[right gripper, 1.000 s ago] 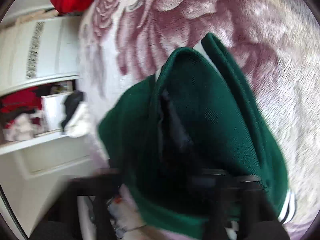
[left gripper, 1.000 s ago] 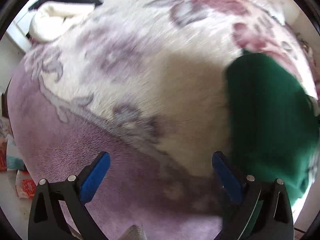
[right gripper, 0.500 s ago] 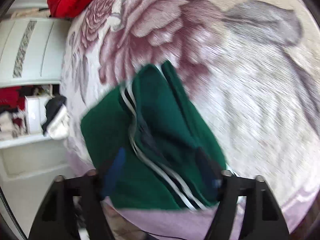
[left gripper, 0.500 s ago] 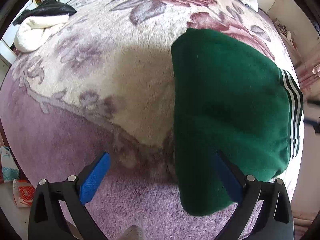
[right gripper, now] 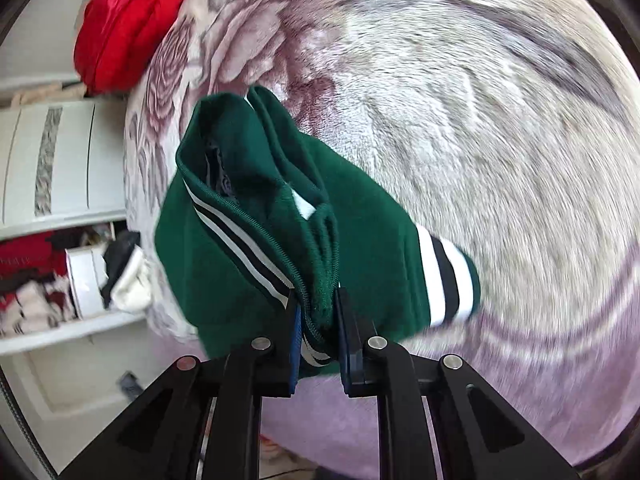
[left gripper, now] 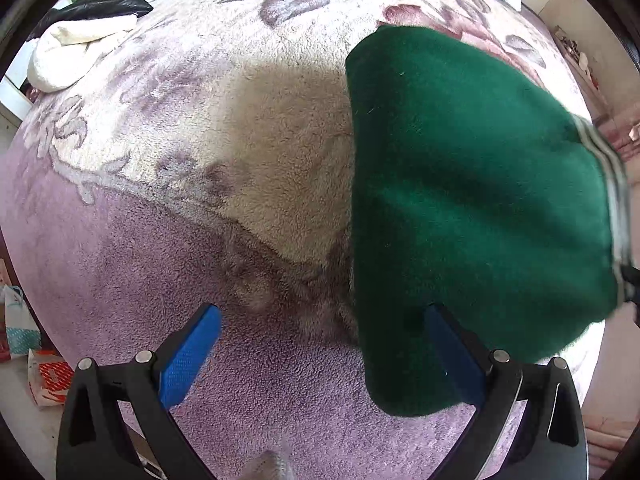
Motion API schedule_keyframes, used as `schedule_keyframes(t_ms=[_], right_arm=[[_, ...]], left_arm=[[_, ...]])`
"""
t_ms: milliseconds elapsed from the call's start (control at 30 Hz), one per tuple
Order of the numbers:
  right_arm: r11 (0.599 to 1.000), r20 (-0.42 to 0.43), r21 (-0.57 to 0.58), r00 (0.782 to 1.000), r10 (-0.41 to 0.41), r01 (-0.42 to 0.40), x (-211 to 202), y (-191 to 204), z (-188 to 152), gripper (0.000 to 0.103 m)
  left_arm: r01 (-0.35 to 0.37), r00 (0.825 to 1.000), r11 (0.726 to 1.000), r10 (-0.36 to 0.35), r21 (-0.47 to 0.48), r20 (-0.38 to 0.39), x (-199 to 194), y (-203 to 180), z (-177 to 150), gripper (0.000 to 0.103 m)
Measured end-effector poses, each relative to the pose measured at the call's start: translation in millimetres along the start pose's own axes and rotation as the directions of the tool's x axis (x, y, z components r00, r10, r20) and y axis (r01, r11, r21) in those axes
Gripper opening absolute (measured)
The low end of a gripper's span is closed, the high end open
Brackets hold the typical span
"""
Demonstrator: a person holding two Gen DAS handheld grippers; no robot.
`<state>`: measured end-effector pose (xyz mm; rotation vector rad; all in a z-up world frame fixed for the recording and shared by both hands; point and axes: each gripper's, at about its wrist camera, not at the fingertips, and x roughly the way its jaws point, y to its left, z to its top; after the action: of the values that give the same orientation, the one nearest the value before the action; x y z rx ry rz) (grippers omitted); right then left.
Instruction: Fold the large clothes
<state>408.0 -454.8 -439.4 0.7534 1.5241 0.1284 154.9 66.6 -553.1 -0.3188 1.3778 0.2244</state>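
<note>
A folded dark green jacket (left gripper: 472, 200) with white and black striped trim lies on the floral blanket (left gripper: 256, 168), right of centre in the left wrist view. My left gripper (left gripper: 320, 344) is open and empty, its right finger at the jacket's near edge. In the right wrist view my right gripper (right gripper: 318, 324) is shut on the jacket (right gripper: 256, 248) at its zipped, striped edge, and the bundle hangs from the jaws above the blanket (right gripper: 480, 140).
A white and black heap of clothes (left gripper: 80, 36) lies at the blanket's far left. A red garment (right gripper: 124, 28) lies at the blanket's far end. White shelves with clothes (right gripper: 52, 248) stand beside the bed. Bags (left gripper: 24, 336) lie on the floor at left.
My right gripper has closed on the jacket's striped edge and lifted it. The left gripper stays open, with the jacket nearer its right finger than before.
</note>
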Motion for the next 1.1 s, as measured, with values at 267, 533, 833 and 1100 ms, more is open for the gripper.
schedule_keyframes(t_ms=[267, 533, 833, 1100], right_arm=[[0.964, -0.212, -0.027, 0.941, -0.264, 0.265, 66.2, -36.1, 8.7, 0.026], [0.904, -0.114, -0.343, 0.944, -0.310, 0.256, 7.2, 83.7, 63.8, 0.046], [0.466, -0.187, -0.885, 0.899, -0.396, 0.021, 186.8, 349.9, 32.9, 0.066], [0.194, -0.103, -0.981, 0.778, -0.619, 0.024, 293.9, 372.8, -11.4, 0.018]], left_arm=[[0.037, 0.998, 0.998, -0.039, -0.040, -0.040, 4.4, 8.0, 6.5, 0.103], [-0.005, 0.998, 1.000, 0.003, 0.019, 0.057, -6.3, 3.0, 34.6, 0.103], [0.081, 0.996, 0.993, -0.077, -0.088, 0.048, 15.2, -2.6, 12.7, 0.103], [0.153, 0.987, 0.976, -0.145, -0.152, 0.066, 29.4, 4.9, 0.2, 0.103]])
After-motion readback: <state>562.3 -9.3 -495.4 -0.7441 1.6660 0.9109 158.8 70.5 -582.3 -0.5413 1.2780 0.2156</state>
